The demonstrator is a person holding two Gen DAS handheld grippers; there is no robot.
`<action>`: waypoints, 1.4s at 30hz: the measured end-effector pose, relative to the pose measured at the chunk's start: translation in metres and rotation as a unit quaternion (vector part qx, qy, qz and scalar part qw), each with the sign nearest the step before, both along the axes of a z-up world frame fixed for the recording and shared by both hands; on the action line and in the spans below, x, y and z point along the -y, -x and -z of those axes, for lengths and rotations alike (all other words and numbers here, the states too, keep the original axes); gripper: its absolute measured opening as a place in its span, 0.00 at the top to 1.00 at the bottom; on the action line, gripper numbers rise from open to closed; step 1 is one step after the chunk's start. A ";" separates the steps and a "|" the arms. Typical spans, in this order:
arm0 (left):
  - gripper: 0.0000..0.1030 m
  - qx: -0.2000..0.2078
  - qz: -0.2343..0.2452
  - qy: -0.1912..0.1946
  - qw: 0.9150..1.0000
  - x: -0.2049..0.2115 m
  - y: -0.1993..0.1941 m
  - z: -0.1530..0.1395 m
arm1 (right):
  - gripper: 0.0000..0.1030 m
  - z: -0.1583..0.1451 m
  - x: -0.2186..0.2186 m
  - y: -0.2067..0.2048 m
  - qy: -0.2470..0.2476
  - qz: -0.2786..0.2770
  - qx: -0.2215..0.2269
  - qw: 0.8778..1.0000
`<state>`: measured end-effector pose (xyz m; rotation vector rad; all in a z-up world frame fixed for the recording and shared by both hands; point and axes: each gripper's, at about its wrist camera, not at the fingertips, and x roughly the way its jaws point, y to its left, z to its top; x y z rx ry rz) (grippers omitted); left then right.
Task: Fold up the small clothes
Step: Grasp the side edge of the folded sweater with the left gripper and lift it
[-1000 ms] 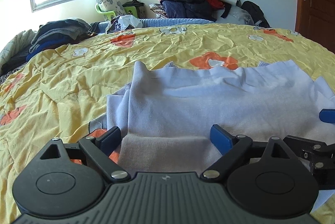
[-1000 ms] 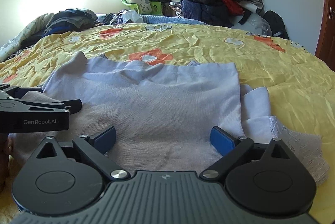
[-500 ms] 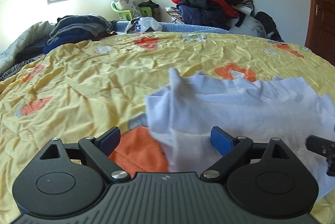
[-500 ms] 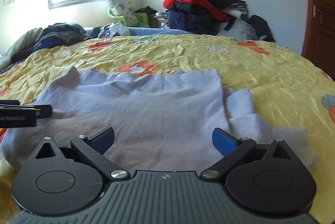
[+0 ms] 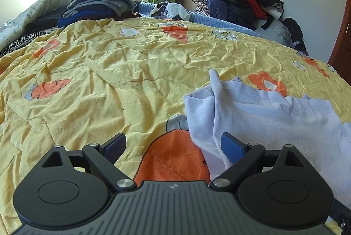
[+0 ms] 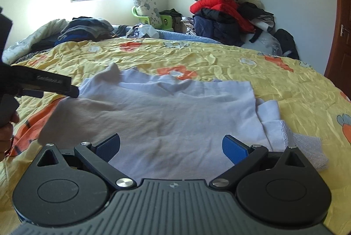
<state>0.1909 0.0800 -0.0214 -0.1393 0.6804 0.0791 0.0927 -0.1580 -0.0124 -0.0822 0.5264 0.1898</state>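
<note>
A pale lilac top [image 6: 175,116] lies spread on the yellow bedspread [image 6: 285,81], its sleeves tucked in at both sides and a lace-edged piece [image 6: 307,145] poking out at the right. My right gripper [image 6: 171,145] hovers open over the near hem of the top with nothing between its fingers. My left gripper [image 5: 173,147] is open beside the top's left edge [image 5: 252,116], over an orange carrot print; its right pad [image 5: 232,147] touches the cloth edge. In the right wrist view the left gripper [image 6: 43,83] shows at the far left, held by a hand.
Folded dark clothes [image 5: 98,4] are stacked at the bed's far left. A heap of red and dark jackets [image 6: 228,13] rises at the back right. A green chair with a cushion [image 6: 149,13] stands under the window. A brown door [image 6: 342,26] is on the right.
My left gripper has slid left, off the top and onto the bare bedspread beside it. The right gripper has pulled back and risen a little. Both stayed open.
</note>
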 end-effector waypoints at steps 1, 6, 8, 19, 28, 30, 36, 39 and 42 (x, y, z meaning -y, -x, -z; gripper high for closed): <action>0.09 -0.001 0.000 0.002 1.000 -0.001 -0.001 0.000 | 0.03 -0.001 -0.003 0.003 0.001 -0.004 0.001 1.000; 0.09 -0.007 0.004 0.018 1.000 -0.005 -0.004 0.000 | 0.03 -0.005 -0.018 0.015 0.013 -0.027 0.005 1.000; 0.09 -0.011 0.008 0.028 1.000 -0.008 -0.006 0.000 | 0.03 -0.003 -0.026 0.019 0.029 -0.036 0.007 0.999; 0.09 -0.059 0.049 0.174 0.982 -0.030 -0.038 0.006 | 0.03 0.012 -0.065 0.033 0.111 -0.078 0.011 0.991; 0.05 -0.084 0.092 0.255 0.959 -0.041 -0.075 0.013 | 0.03 0.024 -0.109 0.045 0.217 -0.104 0.055 0.969; 0.04 -0.086 0.107 0.257 0.957 -0.038 -0.084 0.013 | 0.04 0.025 -0.116 0.042 0.226 -0.102 0.060 0.967; 0.02 -0.080 0.155 0.246 0.953 -0.022 -0.104 0.015 | 0.05 0.031 -0.141 0.034 0.264 -0.094 0.094 0.955; 0.02 -0.071 0.174 0.220 0.957 -0.013 -0.109 0.015 | 0.15 0.034 -0.153 0.030 0.285 -0.099 0.109 0.947; 0.02 -0.059 0.185 0.199 0.960 -0.006 -0.113 0.016 | 0.27 0.035 -0.162 0.026 0.289 -0.107 0.110 0.945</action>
